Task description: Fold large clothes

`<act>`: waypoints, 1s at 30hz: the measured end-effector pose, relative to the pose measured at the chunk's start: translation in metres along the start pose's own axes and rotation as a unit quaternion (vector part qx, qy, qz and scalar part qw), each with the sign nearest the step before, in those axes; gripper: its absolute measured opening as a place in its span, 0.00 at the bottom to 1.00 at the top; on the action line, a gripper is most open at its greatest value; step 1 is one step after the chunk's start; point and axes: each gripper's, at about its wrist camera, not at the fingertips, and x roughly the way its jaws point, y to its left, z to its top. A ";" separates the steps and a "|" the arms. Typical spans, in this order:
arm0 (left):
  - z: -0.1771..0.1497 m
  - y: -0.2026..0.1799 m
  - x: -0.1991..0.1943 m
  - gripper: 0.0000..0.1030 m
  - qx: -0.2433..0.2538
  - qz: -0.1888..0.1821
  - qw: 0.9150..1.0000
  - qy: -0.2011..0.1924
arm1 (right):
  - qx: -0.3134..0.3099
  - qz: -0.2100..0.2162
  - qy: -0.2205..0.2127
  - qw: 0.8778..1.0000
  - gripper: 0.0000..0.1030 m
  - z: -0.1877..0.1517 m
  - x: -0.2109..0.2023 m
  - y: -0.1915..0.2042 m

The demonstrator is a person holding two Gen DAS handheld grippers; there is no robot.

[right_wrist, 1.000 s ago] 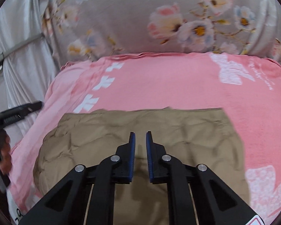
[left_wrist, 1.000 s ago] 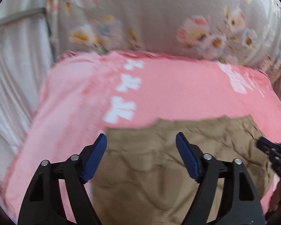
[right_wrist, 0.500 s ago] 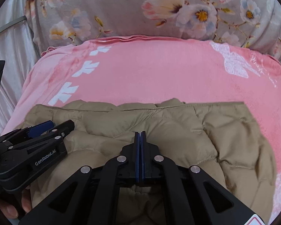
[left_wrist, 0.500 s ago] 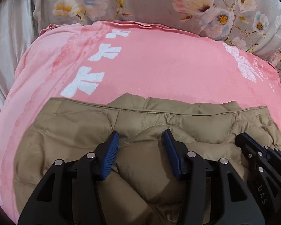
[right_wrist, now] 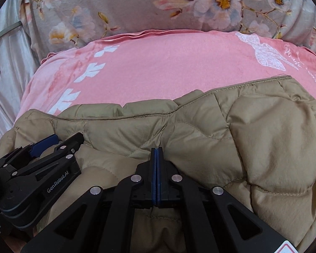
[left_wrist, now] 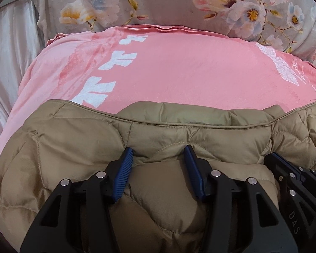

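Observation:
A tan quilted puffer jacket (left_wrist: 78, 139) lies bunched on the pink blanket (left_wrist: 189, 71); it also shows in the right wrist view (right_wrist: 273, 130). My left gripper (left_wrist: 158, 154) is open, its blue pads straddling a raised fold of the jacket. My right gripper (right_wrist: 156, 150) is shut with its pads pressed together on a fold of the jacket. Each gripper shows in the other's view: the right one in the left wrist view (left_wrist: 284, 168), the left one in the right wrist view (right_wrist: 59, 143).
A grey floral quilt (left_wrist: 179, 2) lies behind the pink blanket (right_wrist: 168, 63). A pale satin curtain (left_wrist: 8, 48) hangs at the left. The blanket beyond the jacket is bare.
Both grippers dropped down onto the jacket and closer together. The right gripper closed fully on a fold. The left gripper narrowed around a fold. The jacket bunched up.

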 end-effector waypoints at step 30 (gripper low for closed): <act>-0.002 -0.005 0.006 0.48 0.008 0.012 1.000 -0.005 | 0.001 -0.002 -0.003 1.000 0.00 -0.003 0.006 -0.003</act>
